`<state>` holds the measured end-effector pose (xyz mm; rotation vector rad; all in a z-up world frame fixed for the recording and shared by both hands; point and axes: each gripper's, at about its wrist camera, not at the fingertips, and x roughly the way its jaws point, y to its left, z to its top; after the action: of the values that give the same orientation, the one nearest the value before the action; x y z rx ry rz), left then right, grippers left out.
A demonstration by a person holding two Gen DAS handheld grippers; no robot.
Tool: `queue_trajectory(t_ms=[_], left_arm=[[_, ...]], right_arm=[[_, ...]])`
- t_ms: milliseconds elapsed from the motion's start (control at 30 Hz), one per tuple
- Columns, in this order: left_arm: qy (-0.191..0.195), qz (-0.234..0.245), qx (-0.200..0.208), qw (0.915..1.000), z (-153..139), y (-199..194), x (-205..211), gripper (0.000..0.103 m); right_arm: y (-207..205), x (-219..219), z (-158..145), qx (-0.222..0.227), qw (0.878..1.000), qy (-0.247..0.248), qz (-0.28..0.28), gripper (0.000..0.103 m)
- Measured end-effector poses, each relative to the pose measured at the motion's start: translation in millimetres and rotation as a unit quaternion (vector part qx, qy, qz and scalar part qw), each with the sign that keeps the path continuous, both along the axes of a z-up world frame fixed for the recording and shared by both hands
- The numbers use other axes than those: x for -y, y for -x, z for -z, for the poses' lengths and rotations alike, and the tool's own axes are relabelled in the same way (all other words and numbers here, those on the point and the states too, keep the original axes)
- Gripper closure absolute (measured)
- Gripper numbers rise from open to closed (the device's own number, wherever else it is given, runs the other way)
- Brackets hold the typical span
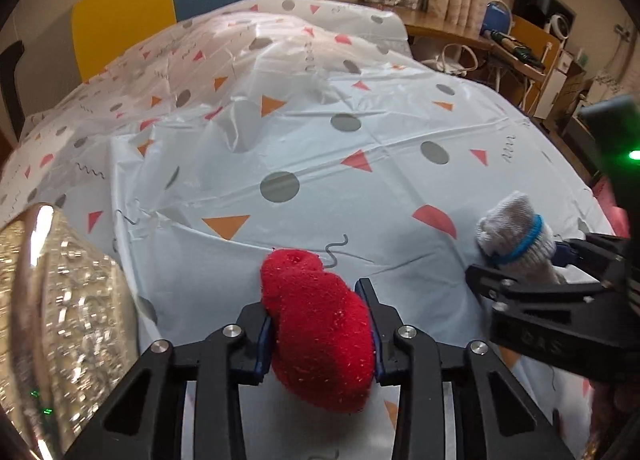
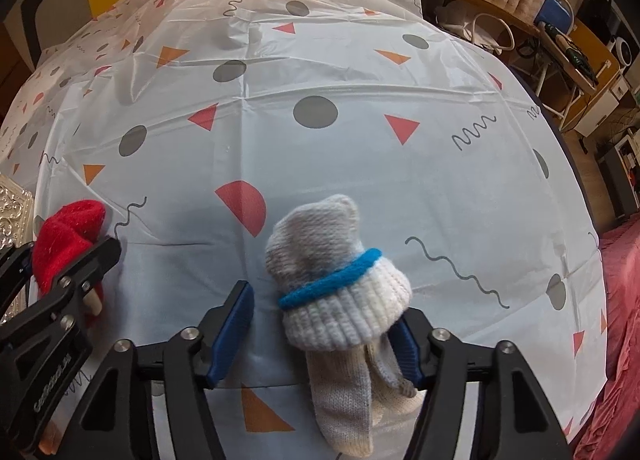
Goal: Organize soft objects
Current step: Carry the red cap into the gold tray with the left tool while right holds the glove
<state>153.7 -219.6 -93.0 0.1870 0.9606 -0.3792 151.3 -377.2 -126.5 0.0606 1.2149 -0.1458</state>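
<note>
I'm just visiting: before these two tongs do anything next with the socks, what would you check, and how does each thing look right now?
1. Left tongs closed on the red sock: ok, both pads press its sides.
2. Right tongs gripping the grey-and-white sock: not ok, the left pad stands clear of it.
3. The two tongs apart from each other: ok, a gap shows.
4. Glittery container beside the left tongs reachable: cannot tell, only its edge shows.
5. Tablecloth free of other items ahead: ok.
</note>
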Motion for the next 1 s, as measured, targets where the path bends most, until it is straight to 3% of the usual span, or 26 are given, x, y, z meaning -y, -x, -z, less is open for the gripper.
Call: queue_trajectory(t_ms=[400, 567, 1000], left_arm=[[0.034, 0.002, 0.089, 0.9955, -70, 39, -29, 0.066], [0.046, -0.008, 0.124, 0.9912, -99, 49, -47, 0.066], [0.074, -0.043, 0.191, 0.9779, -158, 74, -108, 0.066]], right_arm=[[4, 0, 1, 0.012, 1.000, 0.005, -0.004, 0.037], [8, -12, -1, 0.028, 0.999, 0.029, -0.030, 0.048], [13, -15, -2, 0.044, 0.998, 0.037, -0.034, 0.048]])
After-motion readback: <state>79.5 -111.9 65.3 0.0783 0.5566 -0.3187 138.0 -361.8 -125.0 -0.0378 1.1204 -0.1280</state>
